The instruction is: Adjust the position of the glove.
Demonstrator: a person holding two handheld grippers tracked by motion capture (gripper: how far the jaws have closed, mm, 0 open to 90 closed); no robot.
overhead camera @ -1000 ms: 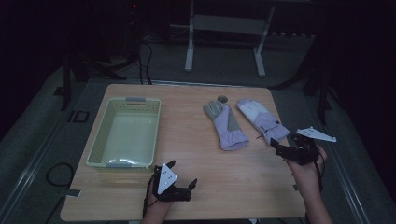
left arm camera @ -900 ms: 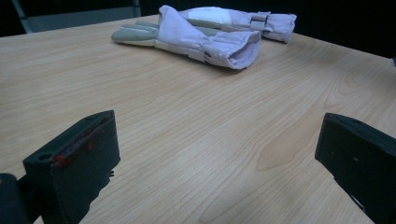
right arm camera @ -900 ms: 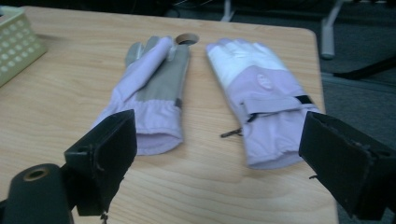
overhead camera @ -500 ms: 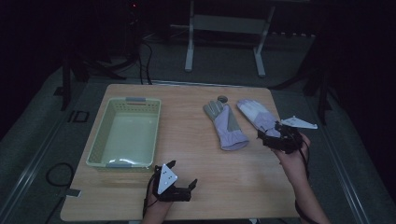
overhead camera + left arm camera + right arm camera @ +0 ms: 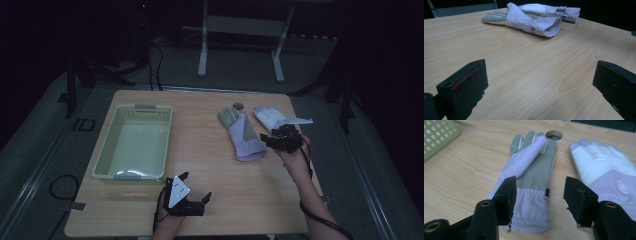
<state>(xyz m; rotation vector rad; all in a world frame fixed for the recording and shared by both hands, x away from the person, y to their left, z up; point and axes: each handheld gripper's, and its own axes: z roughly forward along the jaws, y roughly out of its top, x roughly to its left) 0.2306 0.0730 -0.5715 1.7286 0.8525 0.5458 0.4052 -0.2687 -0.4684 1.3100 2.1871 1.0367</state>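
Jaws of the right gripper [image 5: 539, 197] stand spread, with nothing between them, poised just above the cuff of the nearer glove [image 5: 529, 182]. Jaws of the left gripper [image 5: 540, 85] are likewise spread and empty, resting low over bare counter [image 5: 524, 62] near its front edge.

Location of work item: the nearer glove, lilac with a grey palm, lies flat on the right half of the counter, fingers pointing away from the person, cuff toward the right gripper. A second glove [image 5: 604, 167], lilac and white, lies just beside it to the right, apart from it as far as can be judged.

Risks, as assessed:
- The spread jaws straddle the cuff near its right edge; closing off-centre could pinch only a fold of fabric, and the glove might slip free on lifting.
- Limp material may drag across the counter and disturb the second glove.
- A round cable hole [image 5: 554, 135] sits at the glove's fingertips; a fingertip could snag there.

Count: two gloves; one pale green basket [image 5: 132, 145], empty, on the left half of the counter; one cable hole; two grippers.
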